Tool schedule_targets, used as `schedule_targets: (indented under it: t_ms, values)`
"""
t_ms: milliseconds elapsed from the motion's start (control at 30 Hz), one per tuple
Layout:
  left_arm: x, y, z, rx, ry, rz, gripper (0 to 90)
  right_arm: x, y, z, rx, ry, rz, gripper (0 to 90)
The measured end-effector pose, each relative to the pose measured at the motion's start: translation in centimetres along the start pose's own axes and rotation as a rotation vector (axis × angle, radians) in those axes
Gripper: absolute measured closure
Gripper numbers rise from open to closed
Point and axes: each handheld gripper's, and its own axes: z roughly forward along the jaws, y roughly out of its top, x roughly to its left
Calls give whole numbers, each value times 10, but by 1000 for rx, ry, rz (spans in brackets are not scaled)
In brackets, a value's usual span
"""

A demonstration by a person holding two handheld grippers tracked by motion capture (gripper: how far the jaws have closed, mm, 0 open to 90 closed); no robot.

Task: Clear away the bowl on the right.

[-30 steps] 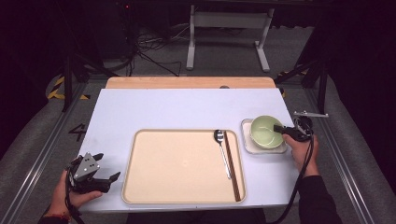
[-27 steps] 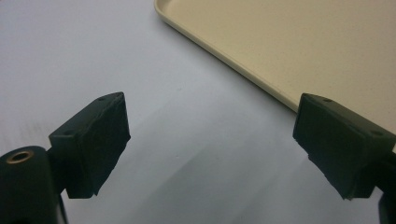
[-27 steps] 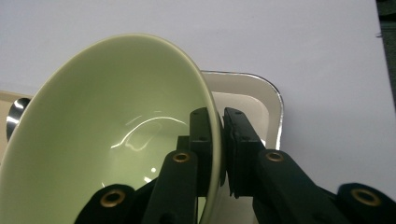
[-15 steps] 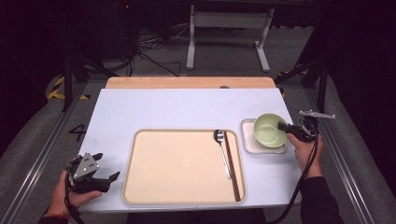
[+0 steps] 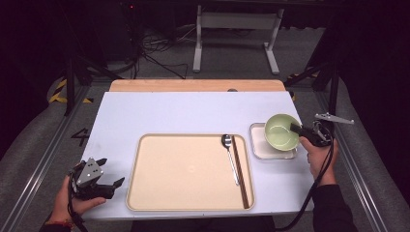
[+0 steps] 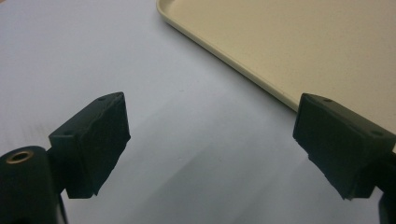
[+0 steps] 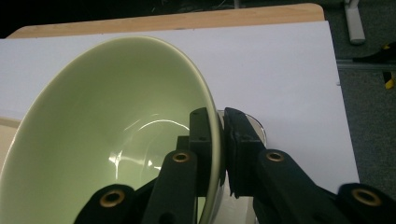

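While the bowl (image 5: 281,131) is pinched by its rim in the right claw (image 5: 296,128), it hangs tilted over the small white dish (image 5: 259,151) at the bench's right side, its near wall apparently raised off that dish; in the right gripper view the bowl (image 7: 112,135) is pale green, glossy and empty, with one black jaw inside the rim and one outside, both pressed on the wall. Status, as a judgement: grasp made, lift begun, placement outstanding. Probable destination: the beige tray (image 5: 159,193), which lies just left of the dish and has most of its floor bare. Already on the tray, along its right edge: a spoon (image 5: 230,153), bowl end away from the person, and dark chopsticks (image 5: 240,171) just beside it, roughly parallel. Whether the dish is meant to follow cannot be told. Left claw (image 5: 109,185): idle, low at the bench's (image 5: 183,113) near left corner, jaws standing wide apart with nothing between them; the left gripper view has the tray's rim (image 6: 233,65) running close past its right jaw. Remaining, by estimate: carry the bowl leftward over the tray, set it down level on a free part, let go.
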Motion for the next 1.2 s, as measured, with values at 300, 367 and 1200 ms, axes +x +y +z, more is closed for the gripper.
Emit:
schedule_targets:
  t_ms: [300, 367, 1200]
  values:
    - [0, 0, 0, 3, 2, 2, 117, 6, 3, -6, -26, 9, -10, 829]
    - [0, 0, 0, 2, 4, 0, 117, 8, 4, -8, -33, 12, -18, 829]
    - [0, 0, -1, 2, 4, 0, 117, 64, 13, -13, -61, 116, -141, 829]
